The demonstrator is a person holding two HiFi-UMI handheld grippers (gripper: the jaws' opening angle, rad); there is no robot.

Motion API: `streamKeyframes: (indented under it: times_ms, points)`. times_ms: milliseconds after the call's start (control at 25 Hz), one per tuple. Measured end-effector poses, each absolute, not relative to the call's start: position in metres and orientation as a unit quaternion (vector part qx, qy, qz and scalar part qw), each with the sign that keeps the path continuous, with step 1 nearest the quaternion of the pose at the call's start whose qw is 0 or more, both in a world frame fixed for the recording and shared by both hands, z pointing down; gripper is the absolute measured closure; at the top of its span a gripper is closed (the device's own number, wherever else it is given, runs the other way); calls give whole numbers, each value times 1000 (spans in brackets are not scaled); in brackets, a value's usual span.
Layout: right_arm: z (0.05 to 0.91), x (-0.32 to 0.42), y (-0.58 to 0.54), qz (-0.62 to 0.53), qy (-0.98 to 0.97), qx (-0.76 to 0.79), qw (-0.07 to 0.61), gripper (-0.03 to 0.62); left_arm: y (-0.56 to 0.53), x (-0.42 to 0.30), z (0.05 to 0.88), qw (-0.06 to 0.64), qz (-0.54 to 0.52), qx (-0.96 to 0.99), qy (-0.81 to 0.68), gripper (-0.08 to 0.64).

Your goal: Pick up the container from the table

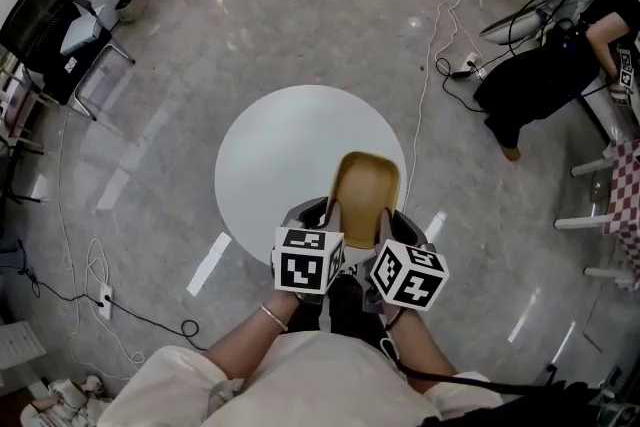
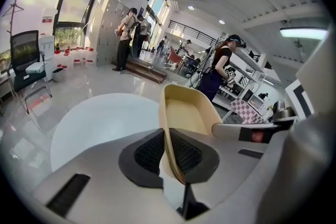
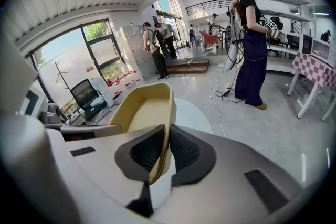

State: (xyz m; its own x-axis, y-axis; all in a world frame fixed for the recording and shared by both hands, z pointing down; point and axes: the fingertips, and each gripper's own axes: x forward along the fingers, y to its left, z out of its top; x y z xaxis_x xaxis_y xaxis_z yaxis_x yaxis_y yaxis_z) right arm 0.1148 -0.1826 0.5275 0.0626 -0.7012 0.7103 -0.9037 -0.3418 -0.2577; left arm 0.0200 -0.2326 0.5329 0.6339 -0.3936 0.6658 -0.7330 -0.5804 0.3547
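A tan oblong container [image 1: 362, 195] hangs above the near edge of the round white table [image 1: 280, 155], lifted off its top. My left gripper [image 1: 330, 215] is shut on the container's left wall [image 2: 167, 136], its dark pads [image 2: 149, 152] pressing both sides. On the opposite side, my right gripper [image 1: 386, 220] is shut on the right wall [image 3: 164, 128], pads [image 3: 185, 152] clamped on the rim. The container [image 2: 186, 113] looks empty inside. In the right gripper view the same container [image 3: 144, 110] tilts slightly, with the table [image 3: 191, 113] below it.
A black office chair [image 1: 50, 40] stands at the far left. Cables [image 1: 440, 25] run over the glossy floor beyond the table. A person in dark clothes [image 1: 545, 80] stands at the right near a checkered table [image 1: 625, 190]. Other people [image 2: 128, 39] stand farther off.
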Motion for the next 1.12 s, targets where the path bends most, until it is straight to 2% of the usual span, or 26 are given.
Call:
streamKeyframes:
  times_ms: [320,680,1120]
  points:
    - [525,130,-165,392,-525,748,104,540,-226,41,530,299,277,867,-286,520]
    - [514,177,-125,387,-473,789,65,538,-198,99,518,276,288,890,-221,520]
    - [522,229,-32,400,-413,818,29,540,-115,162,528,251,323,898,-160,520]
